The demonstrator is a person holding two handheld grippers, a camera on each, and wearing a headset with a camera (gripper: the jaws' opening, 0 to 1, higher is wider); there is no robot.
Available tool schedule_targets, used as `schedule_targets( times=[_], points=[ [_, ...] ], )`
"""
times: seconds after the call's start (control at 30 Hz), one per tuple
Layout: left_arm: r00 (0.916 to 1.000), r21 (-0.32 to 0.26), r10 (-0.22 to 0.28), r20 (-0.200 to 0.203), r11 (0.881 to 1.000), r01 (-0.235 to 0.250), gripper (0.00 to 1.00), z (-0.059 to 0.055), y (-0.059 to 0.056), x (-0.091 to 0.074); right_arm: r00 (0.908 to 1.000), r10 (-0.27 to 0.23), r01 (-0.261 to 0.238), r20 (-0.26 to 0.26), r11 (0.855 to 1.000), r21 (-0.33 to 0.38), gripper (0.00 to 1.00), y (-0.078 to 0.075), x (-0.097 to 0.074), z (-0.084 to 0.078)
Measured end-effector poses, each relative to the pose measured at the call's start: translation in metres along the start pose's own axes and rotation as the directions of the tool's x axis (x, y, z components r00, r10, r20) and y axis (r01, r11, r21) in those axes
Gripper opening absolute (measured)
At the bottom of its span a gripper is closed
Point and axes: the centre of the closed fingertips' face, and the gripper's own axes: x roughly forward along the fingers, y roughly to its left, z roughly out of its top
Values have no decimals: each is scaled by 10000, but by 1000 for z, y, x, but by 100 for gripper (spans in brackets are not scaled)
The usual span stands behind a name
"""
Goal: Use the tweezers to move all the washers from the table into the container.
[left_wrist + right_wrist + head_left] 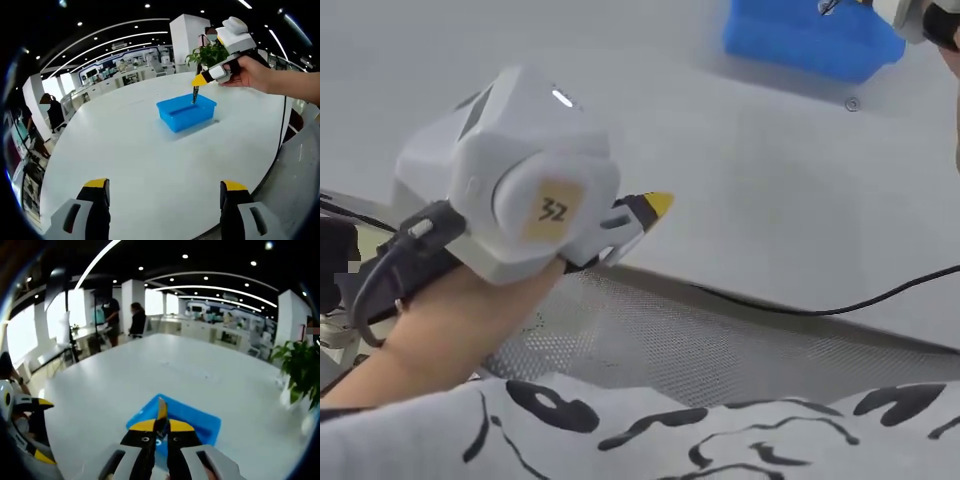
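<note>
A blue container [810, 40] sits at the far side of the white table [750, 190]; one small washer [852, 104] lies on the table just in front of it. My right gripper [161, 426] is shut on the tweezers [161, 411], which point down into the blue container [200, 422]. From the left gripper view, the right gripper [200, 79] holds the tweezers [195, 94] with their tip inside the container [186, 112]. I cannot tell whether the tip holds a washer. My left gripper [165, 187] is open and holds nothing, near the table's front edge [645, 210].
A black cable [820, 308] runs along the table's near edge above a grey mesh surface [650, 340]. A potted plant [210, 52] stands beyond the container. People stand far off in the room [125, 320].
</note>
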Motion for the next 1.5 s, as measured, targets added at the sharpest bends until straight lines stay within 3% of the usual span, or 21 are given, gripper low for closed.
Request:
schedule_targets(
  times=[0.47, 0.93, 1.37, 1.5],
  points=[
    [10000, 20, -40, -71, 10000, 40, 93, -1, 0, 0, 9974, -80, 96, -719, 9997, 219, 4, -3, 25, -31],
    [9999, 43, -21, -166, 10000, 21, 92, -2, 0, -1, 9939, -136, 175, -1090, 9993, 342, 4, -1, 33, -50],
    [9998, 23, -69, -198, 10000, 70, 92, -3, -1, 1, 9947, -125, 169, -1016, 9990, 425, 5, -4, 31, -46],
    [9997, 71, -77, -211, 9999, 79, 92, -3, -1, 1, 9978, -400, 430, -525, 9975, 568, 5, -8, 23, -34]
  ],
)
